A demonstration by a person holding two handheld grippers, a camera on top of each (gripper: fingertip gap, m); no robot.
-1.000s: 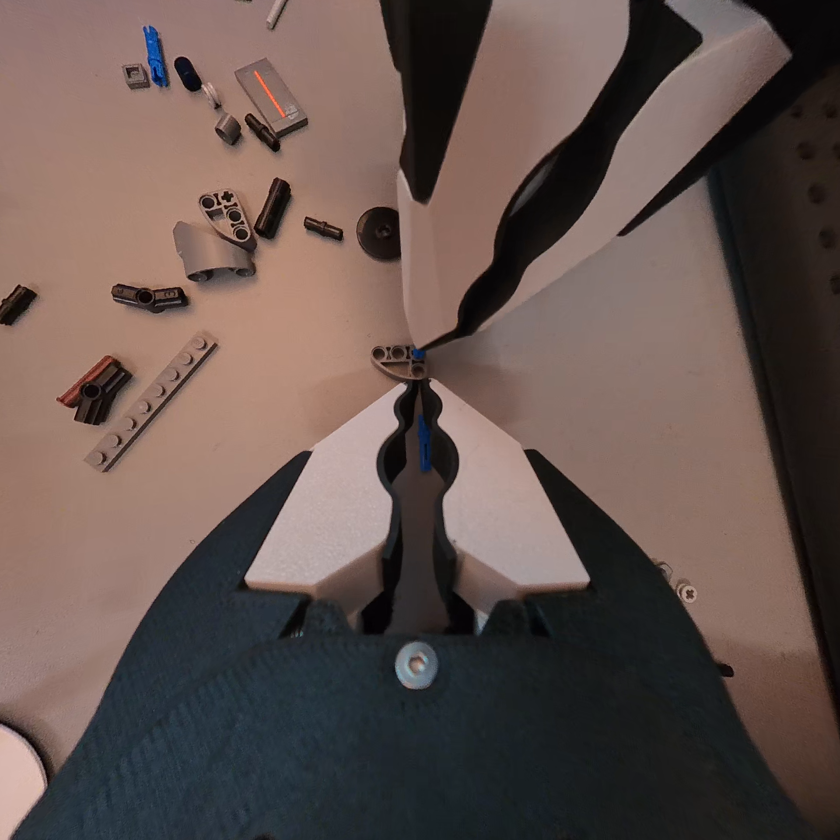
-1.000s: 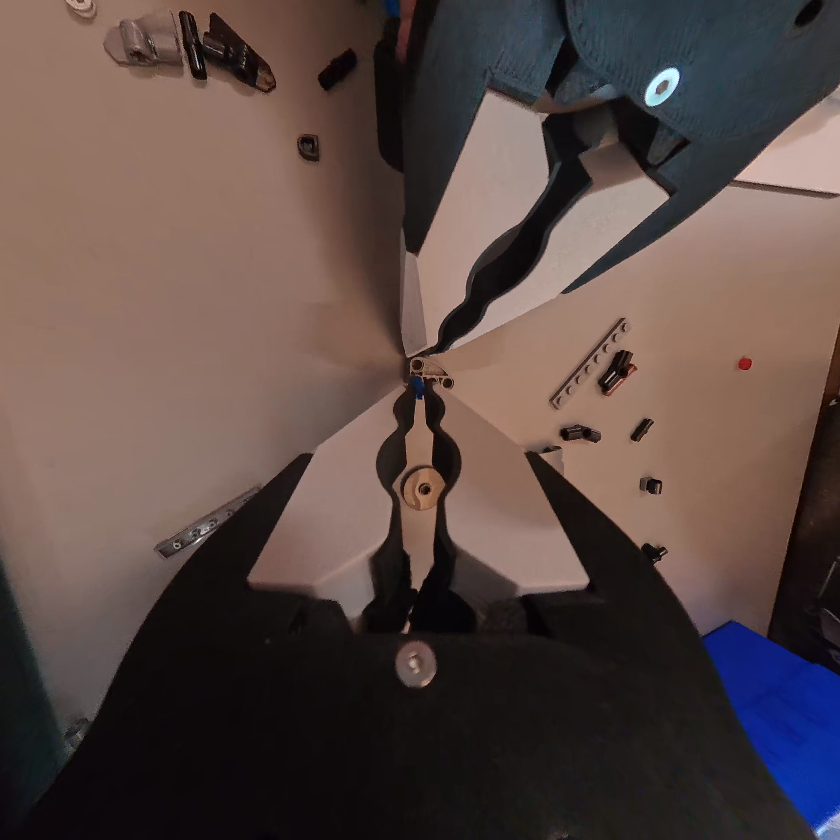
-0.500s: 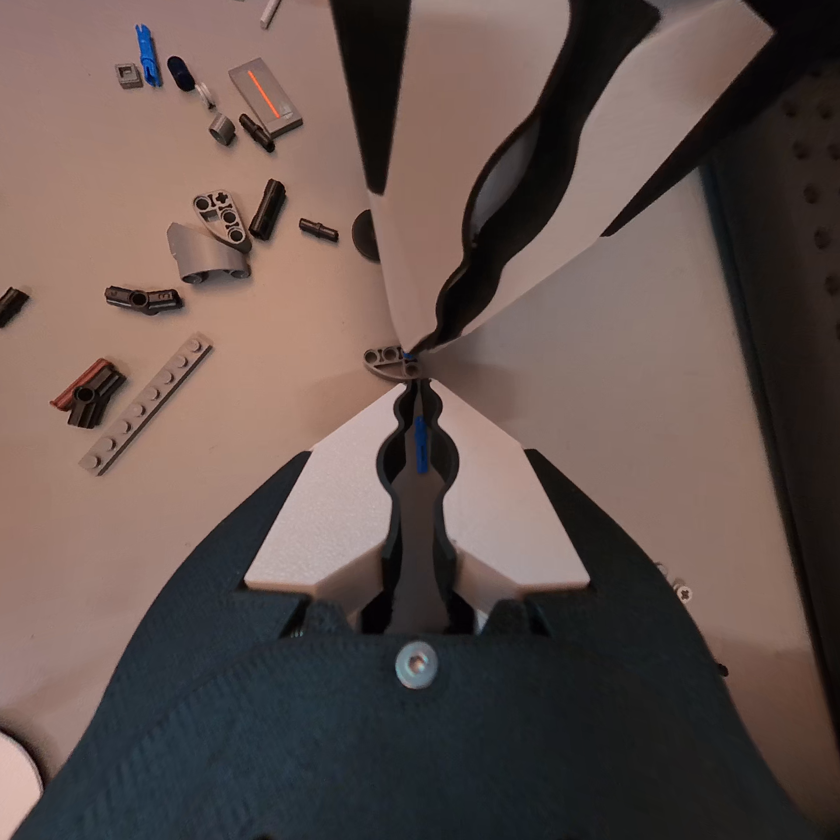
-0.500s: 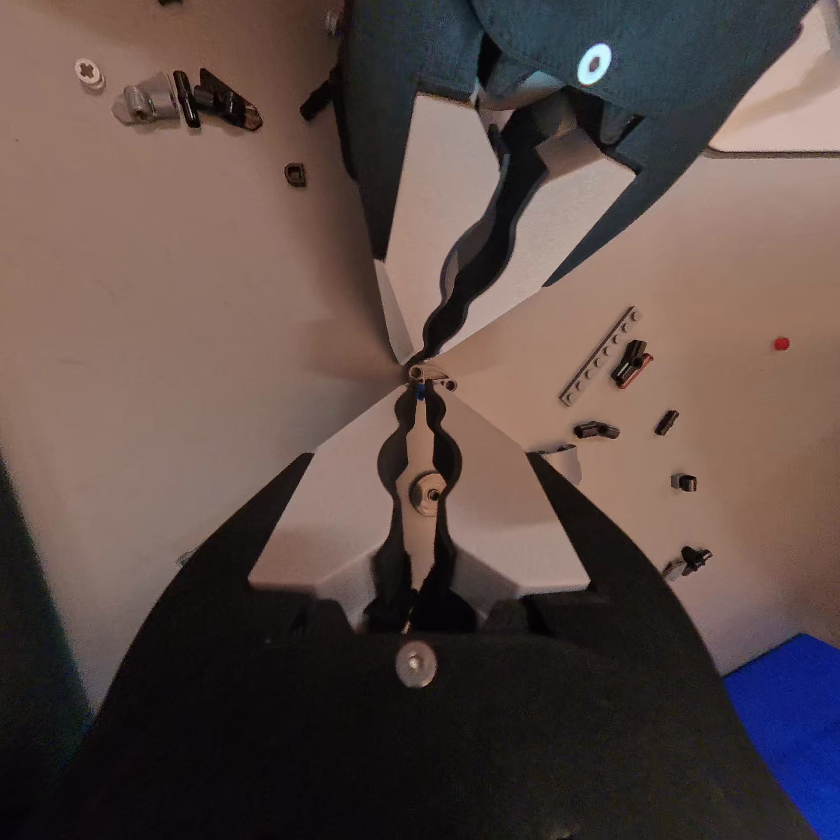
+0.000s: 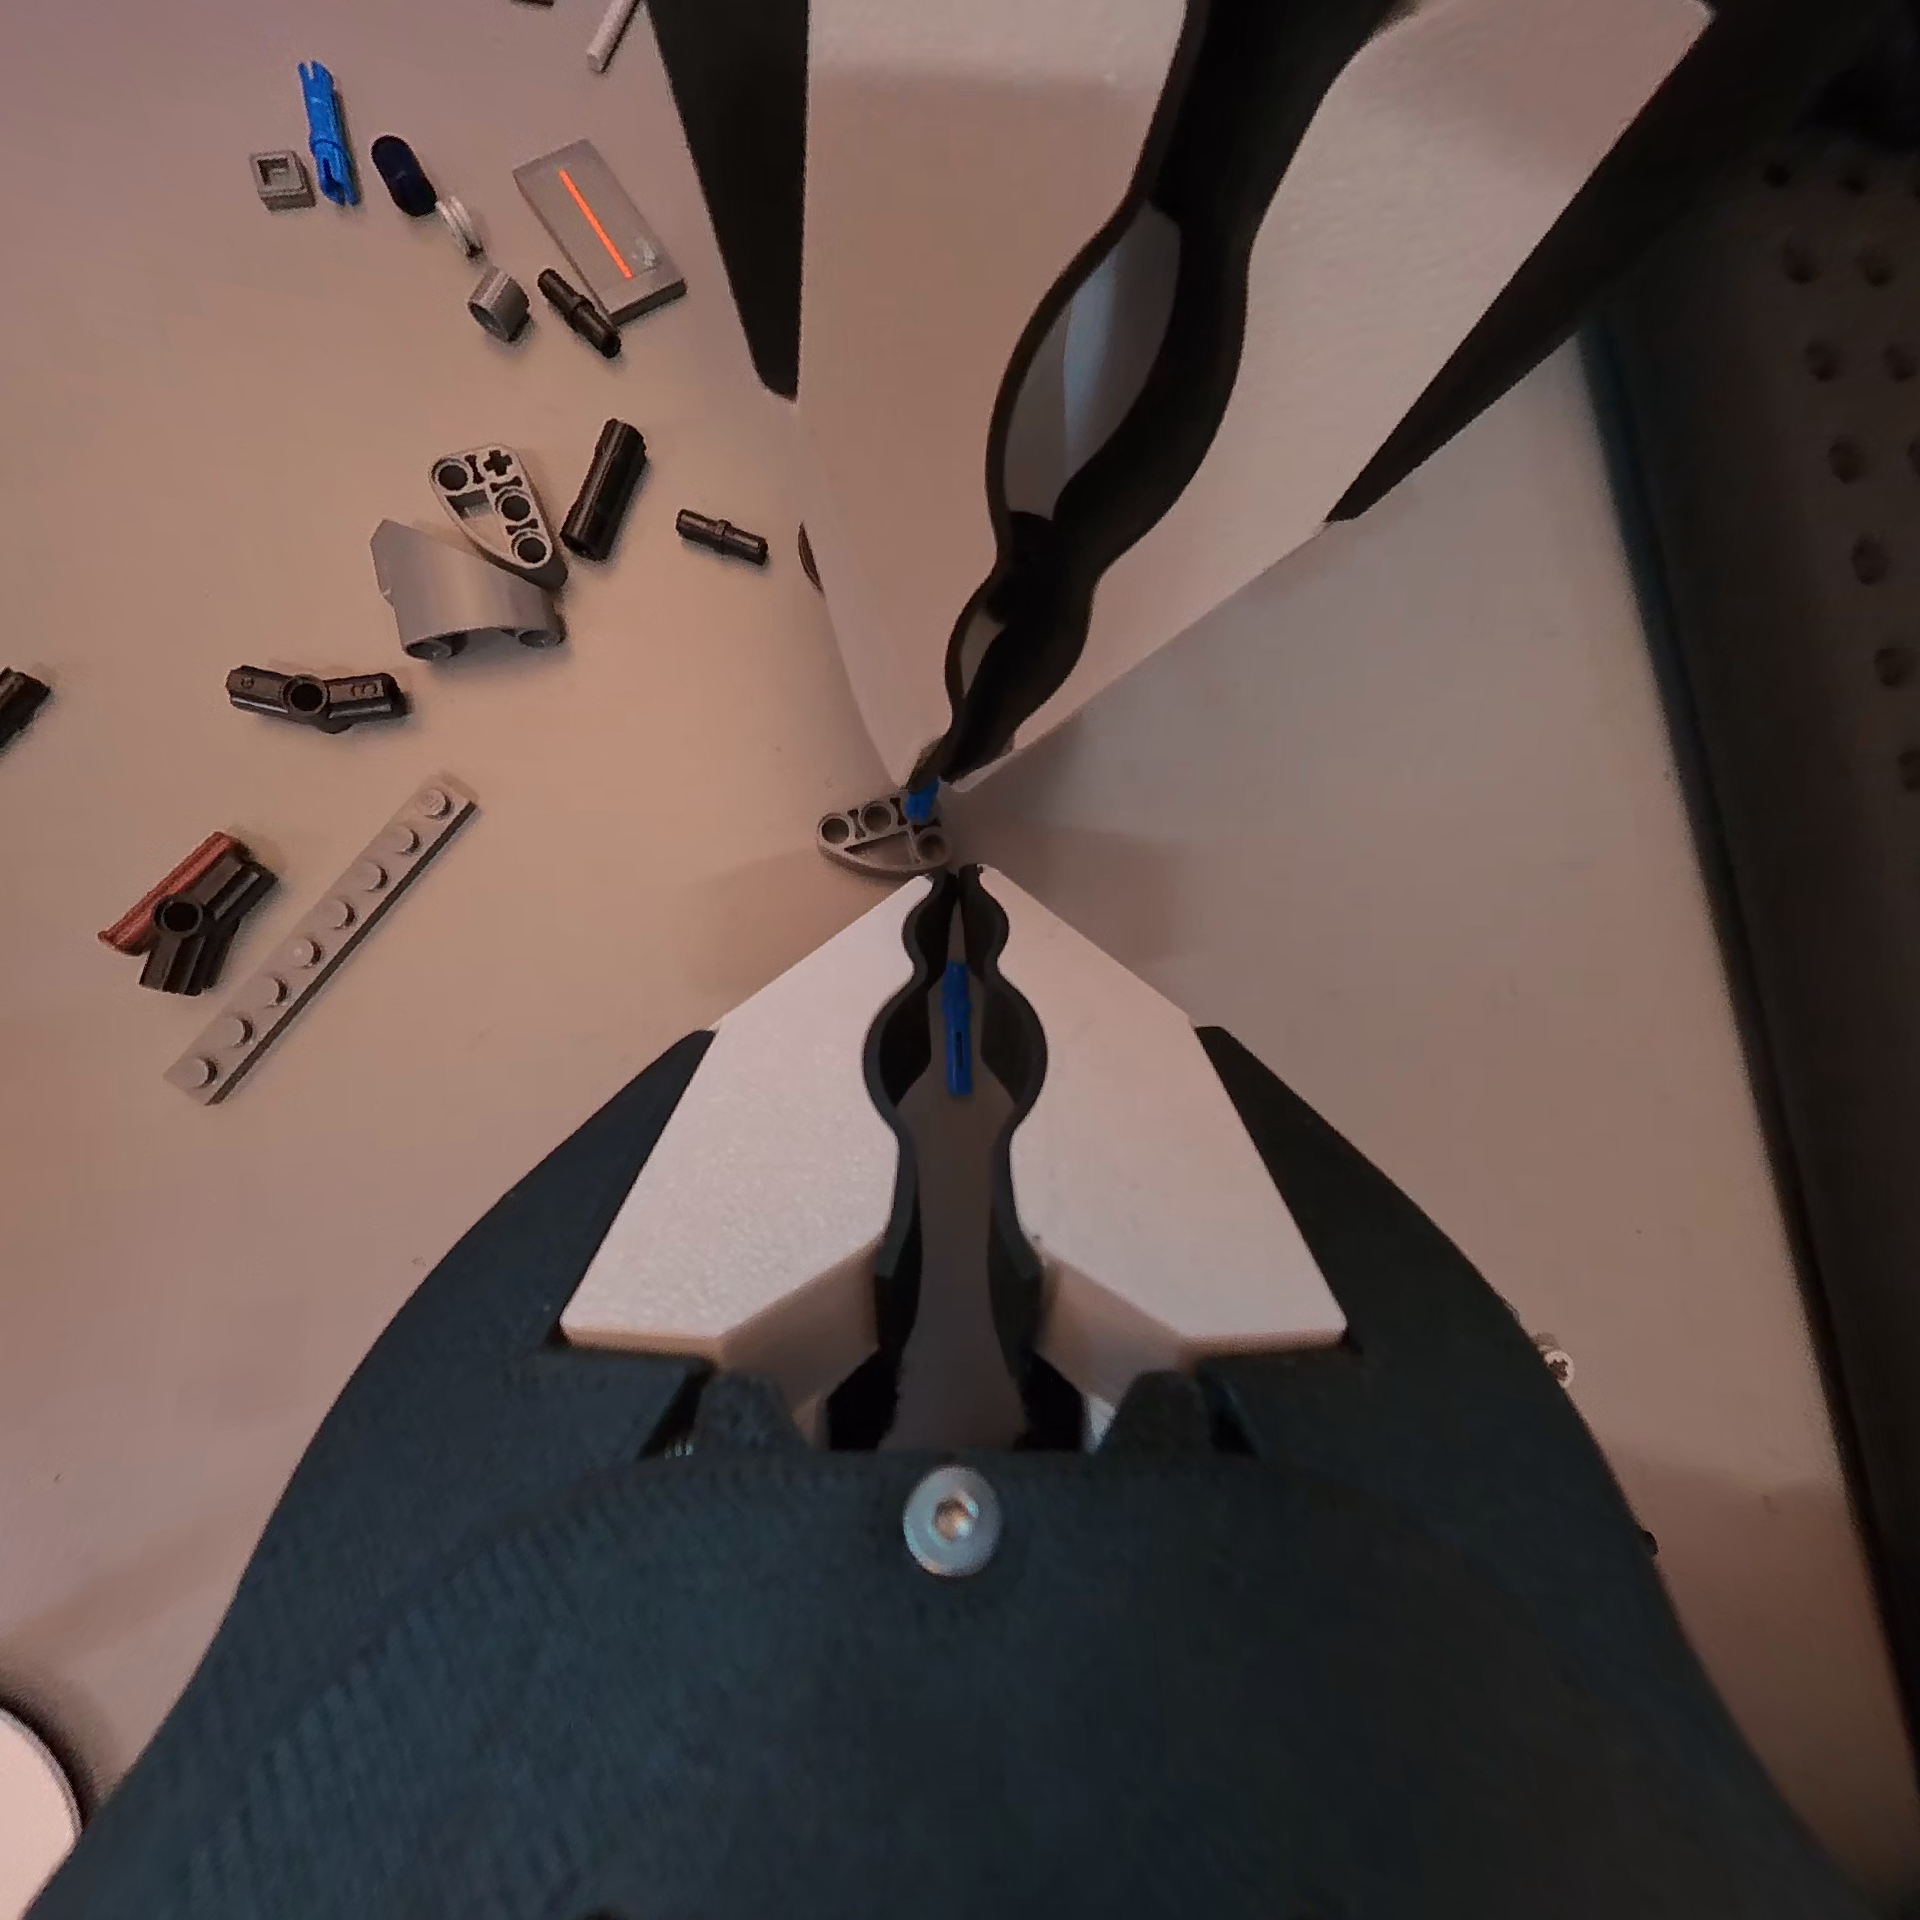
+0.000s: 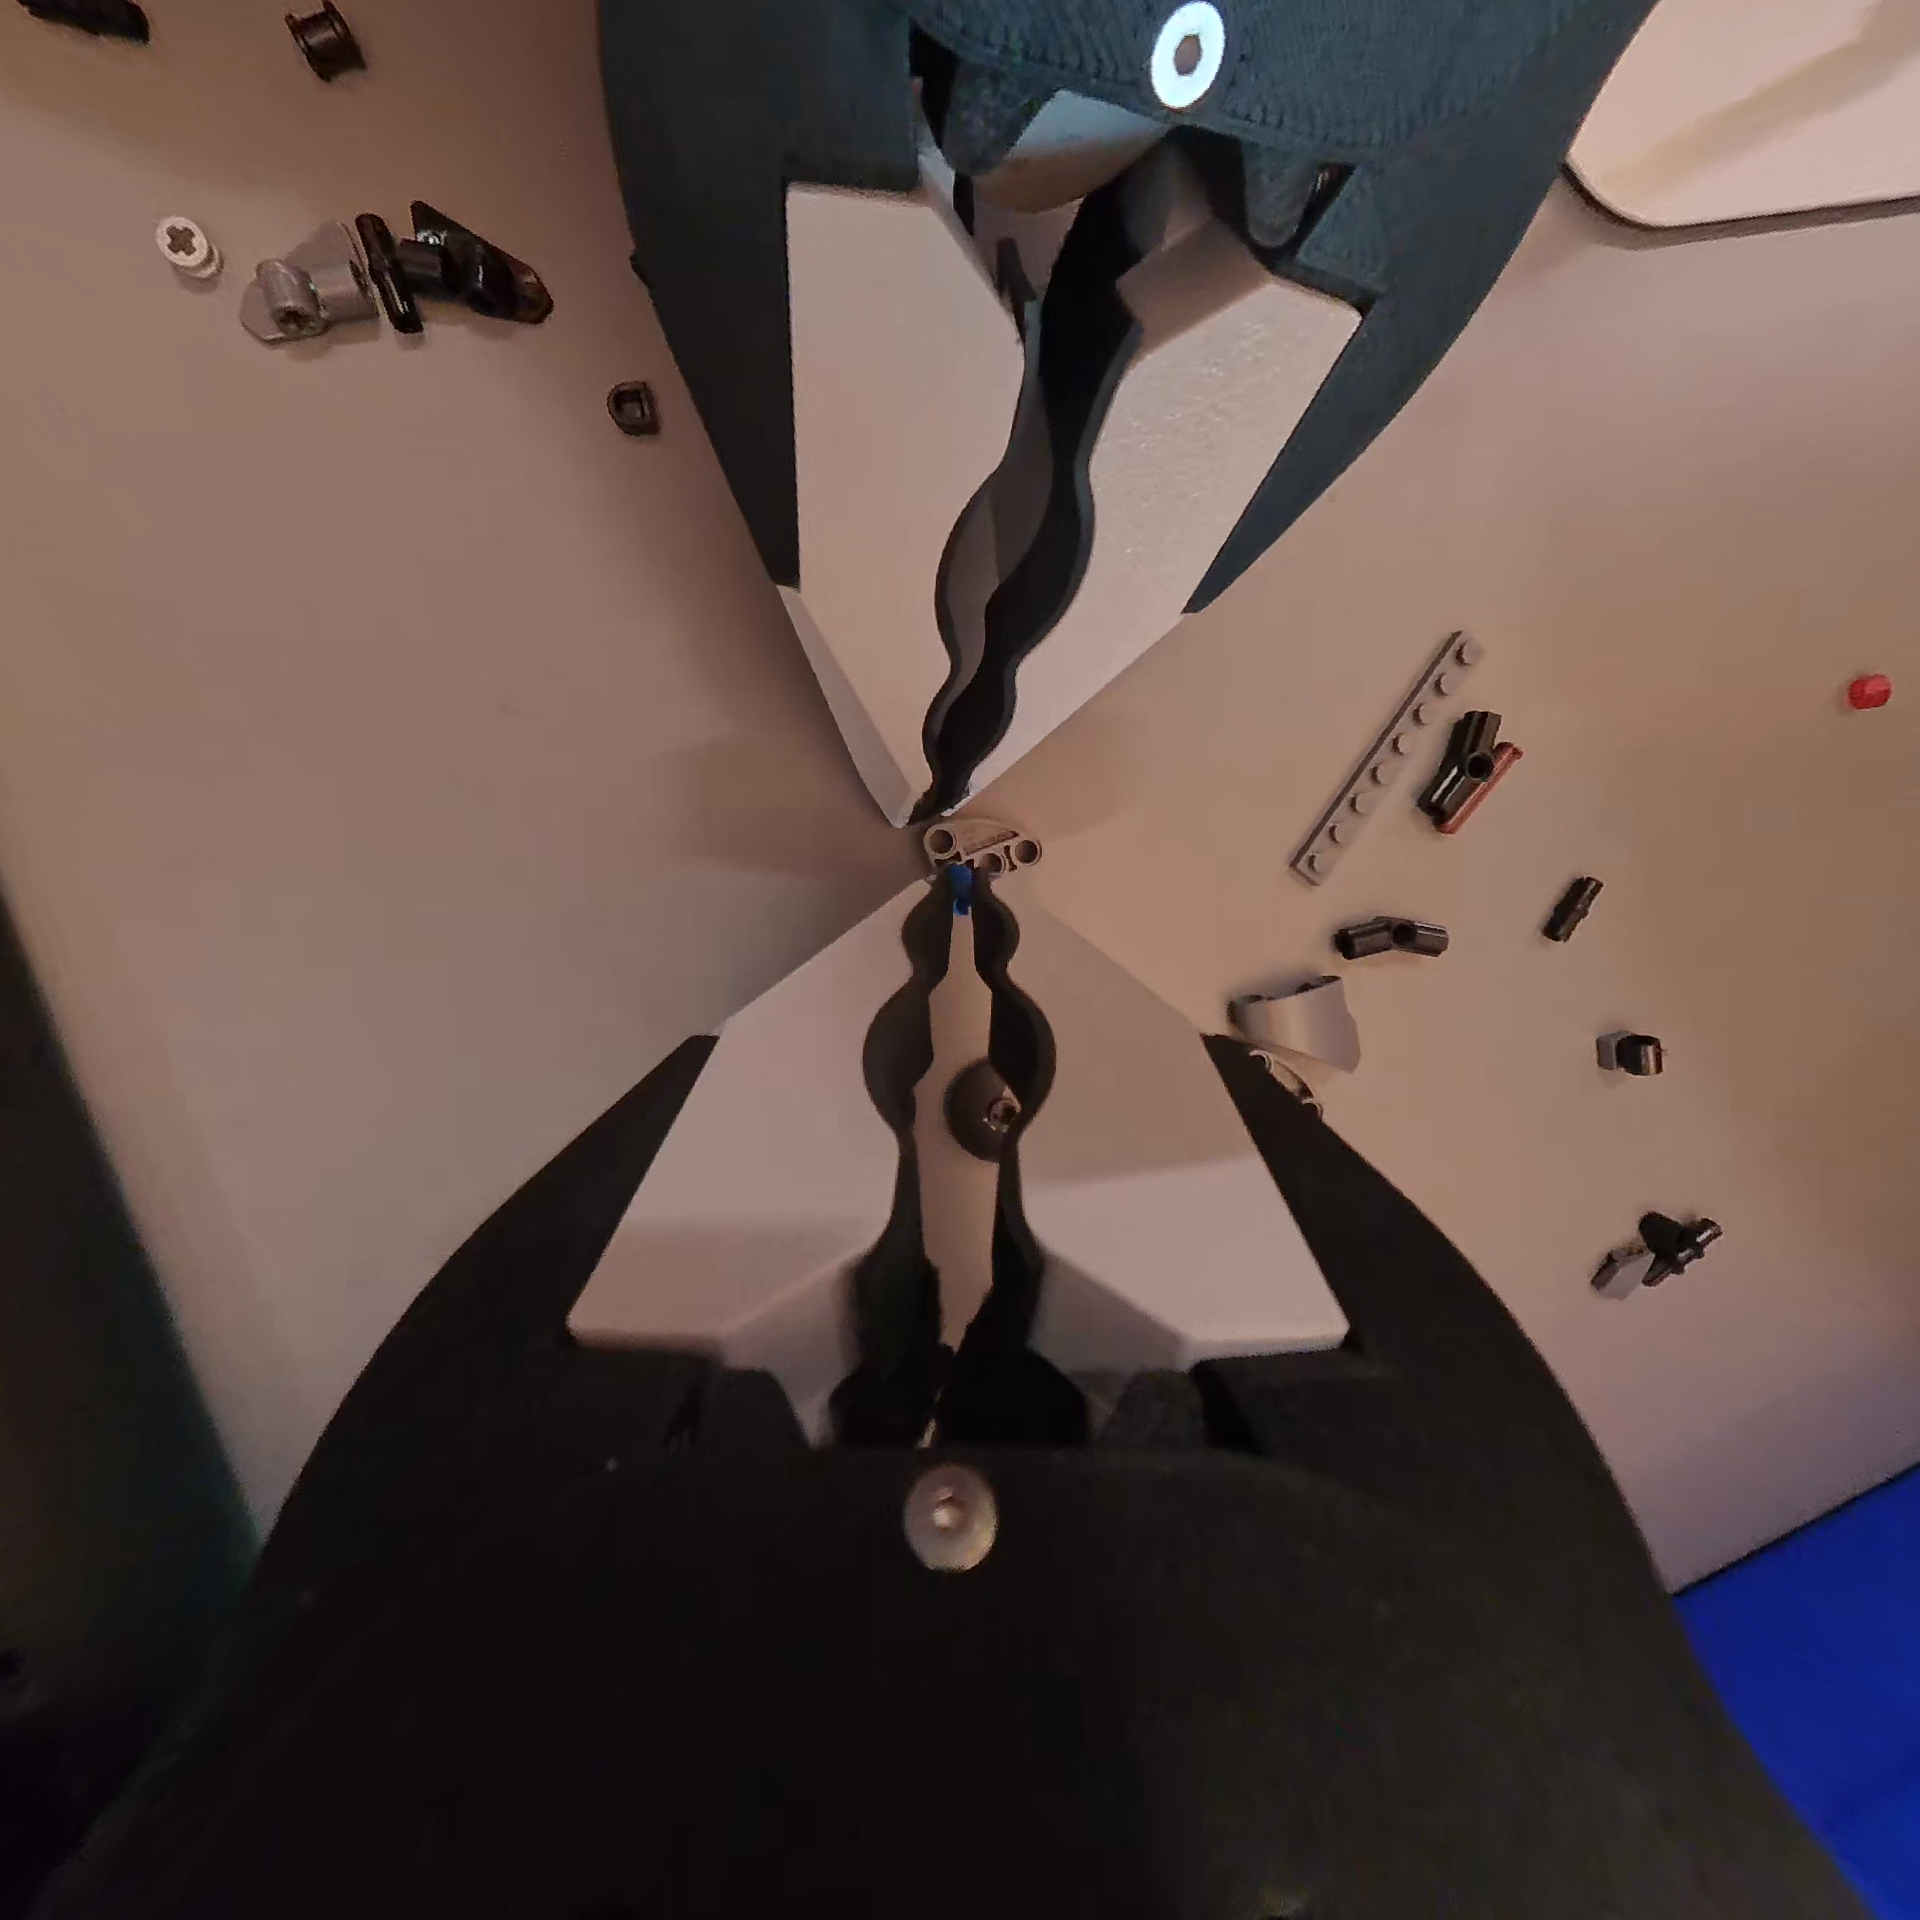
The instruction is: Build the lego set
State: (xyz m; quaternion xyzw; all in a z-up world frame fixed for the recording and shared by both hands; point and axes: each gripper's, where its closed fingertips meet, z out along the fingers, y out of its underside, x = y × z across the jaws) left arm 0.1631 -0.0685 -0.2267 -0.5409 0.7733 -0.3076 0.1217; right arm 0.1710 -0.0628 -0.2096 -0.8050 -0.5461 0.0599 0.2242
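Left tool, closed on the grey liftarm, steadies it while the right tool, pinching a blue pin, should push straight into the end hole, axes aligned

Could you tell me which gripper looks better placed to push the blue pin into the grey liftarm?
Probably the right gripper: it is shut on the blue pin, whose tip sits at a hole of the grey liftarm. The left gripper is shut at the liftarm's opposite edge, apparently bracing it.
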